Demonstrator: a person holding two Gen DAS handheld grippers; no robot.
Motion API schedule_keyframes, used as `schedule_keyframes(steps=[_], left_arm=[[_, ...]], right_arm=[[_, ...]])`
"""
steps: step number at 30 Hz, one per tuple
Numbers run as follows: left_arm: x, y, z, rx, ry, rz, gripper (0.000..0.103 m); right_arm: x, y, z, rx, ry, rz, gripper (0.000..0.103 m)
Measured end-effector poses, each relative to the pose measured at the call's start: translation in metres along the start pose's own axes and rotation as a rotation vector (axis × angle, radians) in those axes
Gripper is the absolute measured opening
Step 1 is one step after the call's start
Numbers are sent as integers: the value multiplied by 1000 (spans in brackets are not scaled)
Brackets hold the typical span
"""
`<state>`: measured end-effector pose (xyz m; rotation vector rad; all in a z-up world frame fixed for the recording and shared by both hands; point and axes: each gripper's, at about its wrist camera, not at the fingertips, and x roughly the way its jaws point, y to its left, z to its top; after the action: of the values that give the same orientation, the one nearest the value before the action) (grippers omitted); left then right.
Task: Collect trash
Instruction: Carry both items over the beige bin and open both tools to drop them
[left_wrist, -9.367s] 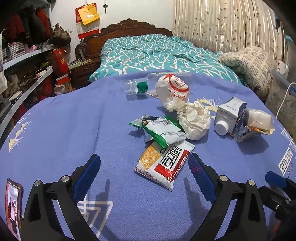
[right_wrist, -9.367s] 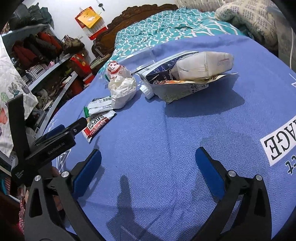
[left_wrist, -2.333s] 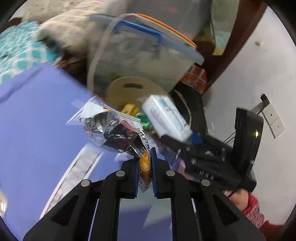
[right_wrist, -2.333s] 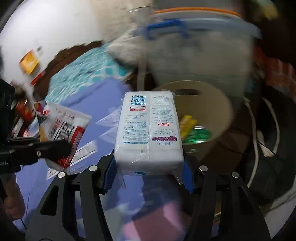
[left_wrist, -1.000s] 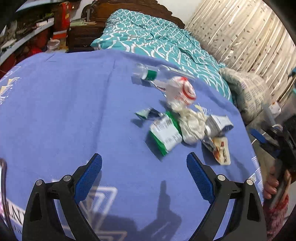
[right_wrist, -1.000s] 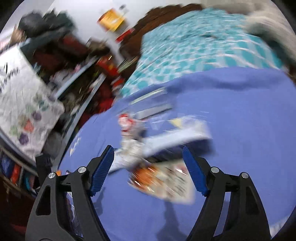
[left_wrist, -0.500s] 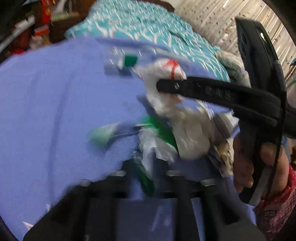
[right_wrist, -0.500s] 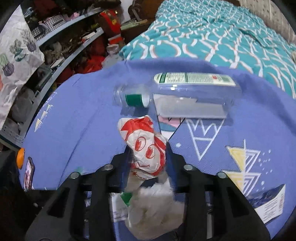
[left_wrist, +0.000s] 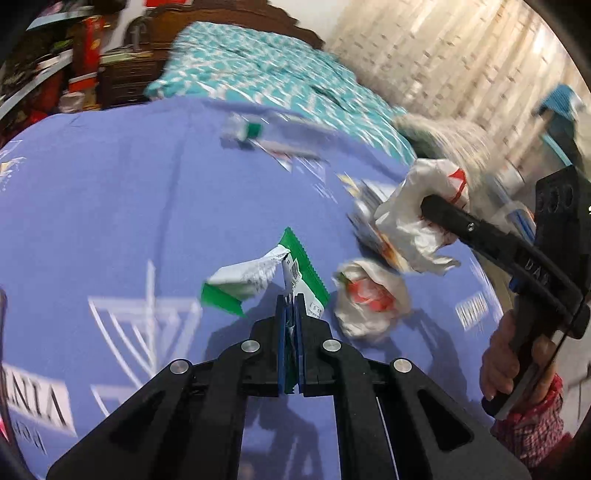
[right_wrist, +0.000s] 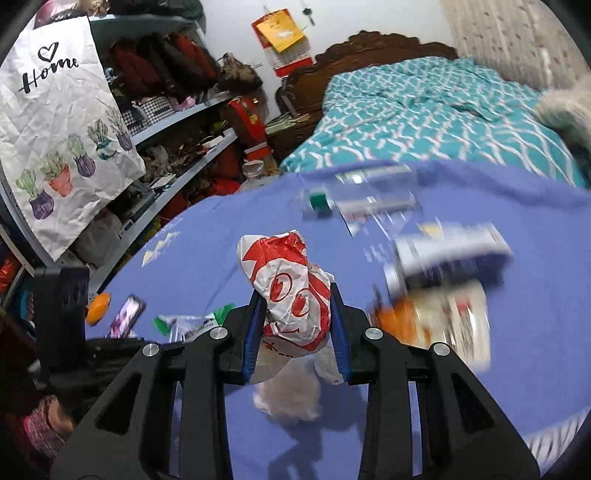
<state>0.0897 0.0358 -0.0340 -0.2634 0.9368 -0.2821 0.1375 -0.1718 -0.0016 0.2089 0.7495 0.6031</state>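
Observation:
My left gripper (left_wrist: 291, 308) is shut on a corner of a green and white snack wrapper (left_wrist: 255, 277), which hangs above the blue cloth (left_wrist: 110, 206). In the right wrist view my right gripper (right_wrist: 297, 306) is shut on a crumpled red and white paper bag (right_wrist: 288, 280), also lifted off the cloth. The left wrist view shows that same bag (left_wrist: 417, 218) at the right, in the right gripper's black fingers (left_wrist: 454, 221). A crumpled white and red paper ball (left_wrist: 369, 299) lies on the cloth below. A clear bottle (right_wrist: 354, 195) with a green cap lies farther back.
A blurred carton (right_wrist: 450, 254) and an orange snack wrapper (right_wrist: 436, 321) lie on the cloth at the right. A phone (right_wrist: 125, 317) and an orange object (right_wrist: 98, 302) lie at its left edge. Cluttered shelves (right_wrist: 177, 147) stand left and a bed (right_wrist: 424, 110) lies behind.
A second ago both grippers were open above the trash pile. Both have since shut, the left on the green wrapper and the right on the red and white bag, and lifted them.

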Motion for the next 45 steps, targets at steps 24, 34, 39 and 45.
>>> schedule_keyframes(steps=[24, 34, 39, 45], left_arm=[[29, -68, -63, 214, 91, 29, 16], [-21, -54, -24, 140, -85, 76, 2], [-18, -101, -3, 169, -79, -146, 2], [55, -219, 7, 375, 108, -330, 2]], right_arm=[[-77, -39, -121, 233, -24, -142, 36], [-110, -62, -110, 270, -123, -164, 36], [-125, -95, -118, 319, -133, -206, 36], [-167, -163, -146, 475, -170, -240, 36]])
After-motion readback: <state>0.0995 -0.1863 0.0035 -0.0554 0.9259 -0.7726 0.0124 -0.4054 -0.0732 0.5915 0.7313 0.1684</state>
